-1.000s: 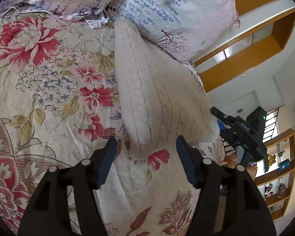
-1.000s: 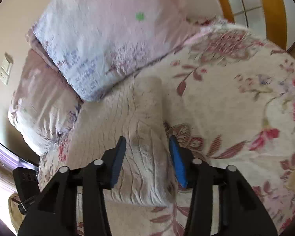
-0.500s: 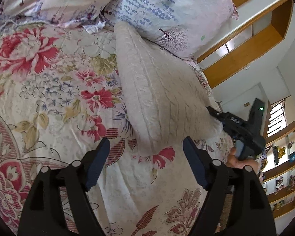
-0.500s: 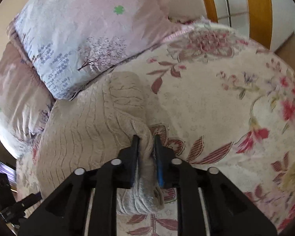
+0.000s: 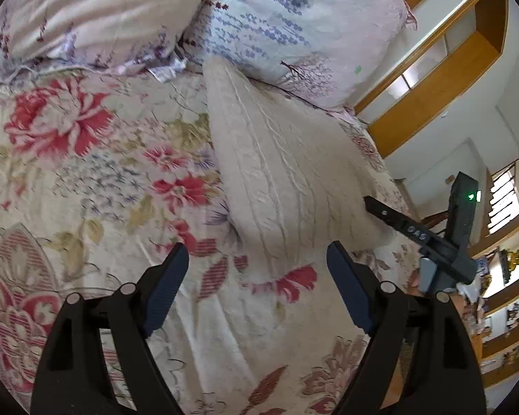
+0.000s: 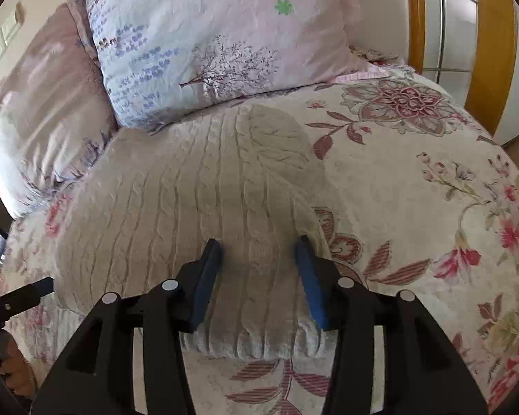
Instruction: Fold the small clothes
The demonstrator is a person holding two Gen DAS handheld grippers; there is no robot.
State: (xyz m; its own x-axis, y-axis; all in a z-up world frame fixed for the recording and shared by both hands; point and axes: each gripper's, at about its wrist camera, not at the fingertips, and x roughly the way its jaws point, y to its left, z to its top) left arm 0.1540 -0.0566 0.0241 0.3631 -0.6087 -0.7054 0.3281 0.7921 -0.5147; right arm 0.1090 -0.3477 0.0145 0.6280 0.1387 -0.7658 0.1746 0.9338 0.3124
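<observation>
A cream cable-knit sweater (image 5: 280, 173) lies folded flat on the floral bedspread (image 5: 86, 180), its far end against the pillows. My left gripper (image 5: 257, 259) hovers just short of the sweater's near edge, jaws opening wide with only bedspread between them. In the right wrist view the sweater (image 6: 190, 200) fills the middle. My right gripper (image 6: 259, 252) stands over its near ribbed hem, jaws opening, with the knit lying flat between the pads and not pinched. The right gripper's finger also shows in the left wrist view, a black finger (image 5: 391, 216) at the sweater's right edge.
Two pillows (image 5: 294, 24) (image 5: 86, 20) lean at the head of the bed. Wooden window frames (image 6: 491, 52) and shelves (image 5: 501, 297) lie beyond the bed's edge. A hand (image 5: 415, 282) holds the right gripper's handle. The bedspread (image 6: 415, 190) stretches out right of the sweater.
The right gripper pinched a fold of the sweater's hem, then let go; the knit now lies flat between its widening jaws. The left gripper's jaws spread wider and drew back slightly.
</observation>
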